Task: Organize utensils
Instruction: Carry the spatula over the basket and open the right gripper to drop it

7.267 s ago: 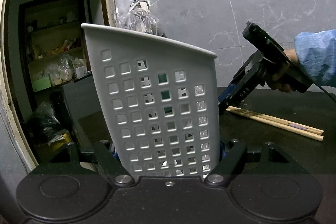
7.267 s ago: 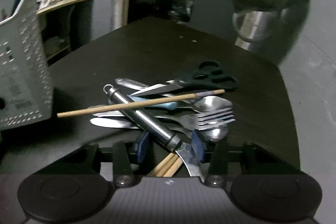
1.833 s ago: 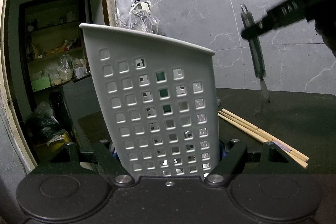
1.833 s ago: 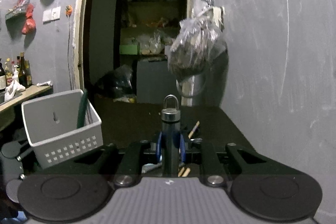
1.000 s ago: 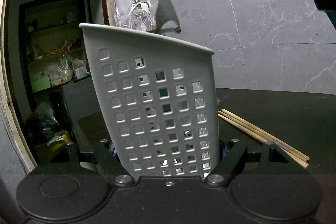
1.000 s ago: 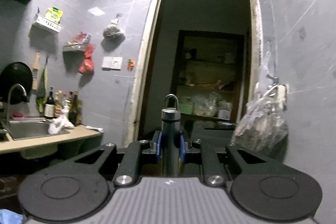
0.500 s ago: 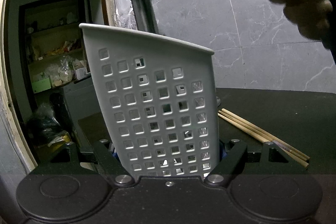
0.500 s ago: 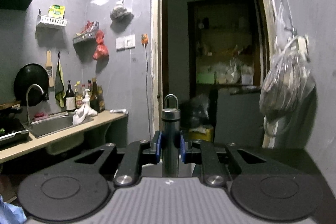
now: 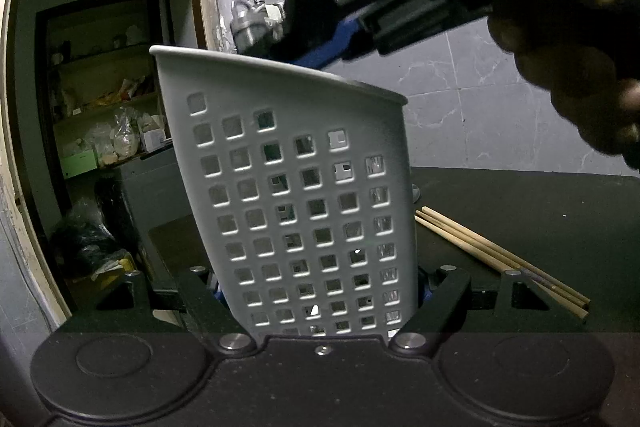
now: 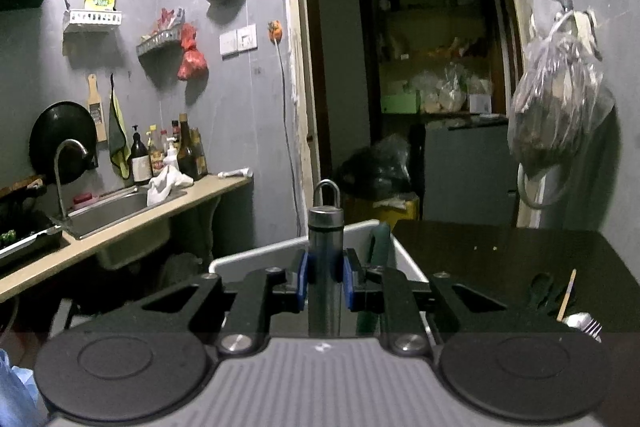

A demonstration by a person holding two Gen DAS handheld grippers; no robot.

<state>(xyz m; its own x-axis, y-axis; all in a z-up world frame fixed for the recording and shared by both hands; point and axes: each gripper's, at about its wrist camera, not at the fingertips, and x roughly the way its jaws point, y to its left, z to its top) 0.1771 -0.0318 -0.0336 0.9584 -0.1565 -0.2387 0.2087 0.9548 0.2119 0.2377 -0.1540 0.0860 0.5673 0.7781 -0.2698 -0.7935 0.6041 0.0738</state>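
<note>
Left wrist view: the left gripper (image 9: pixel 320 301) clamps the white perforated basket (image 9: pixel 296 195); chopsticks (image 9: pixel 496 255) lie beside it on the black table (image 9: pixel 560 219).

Right wrist view: the right gripper (image 10: pixel 325 285) pinches a metal-handled utensil (image 10: pixel 325 227) upright, just over the basket's rim (image 10: pixel 256 251).

Dark table (image 9: pixel 560 211) carrying a white perforated basket (image 9: pixel 304 187) near its left edge. Three wooden chopsticks (image 9: pixel 496 255) lie side by side just right of the basket. At the table's right, a fork (image 10: pixel 591 327) beside another chopstick (image 10: pixel 567 295).
</note>
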